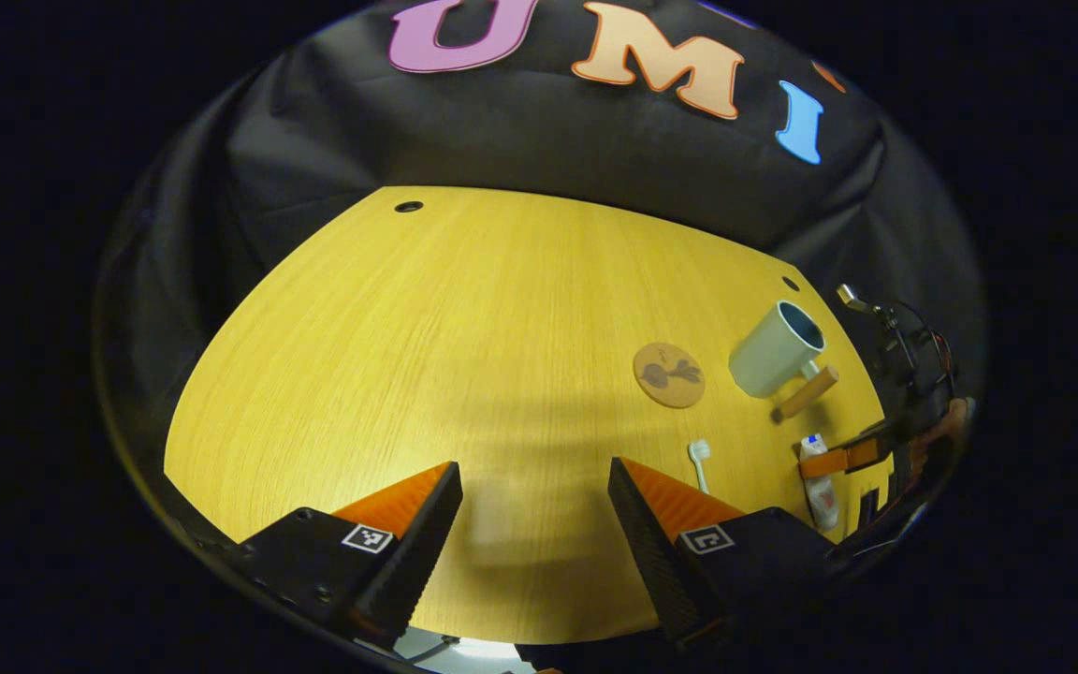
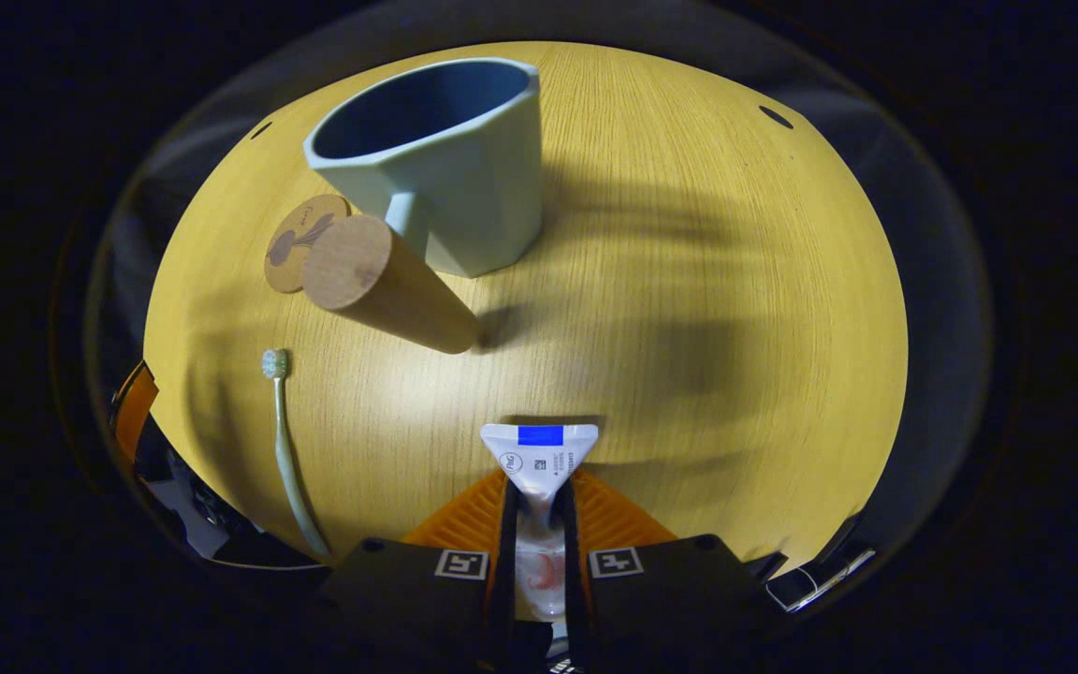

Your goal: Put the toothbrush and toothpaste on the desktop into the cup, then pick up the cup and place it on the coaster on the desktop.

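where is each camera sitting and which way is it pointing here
Left gripper view: rides on the left gripper, raised over the near edge of the desktop, facing across it toward the booth wall; its own two fingers stand apart at the bottom, and the right gripper shows far right.
Right gripper view: rides on the right gripper, low over the desktop, facing the cup; its fingers clamp the toothpaste.
Shared: cup, coaster, toothbrush, toothpaste.

Pale blue-grey cup (image 2: 450, 159), tan handle; brown coaster (image 2: 300, 241) with dark plant print; white toothpaste (image 2: 539, 459), blue band; toothbrush (image 2: 288, 449) perhaps pale green.
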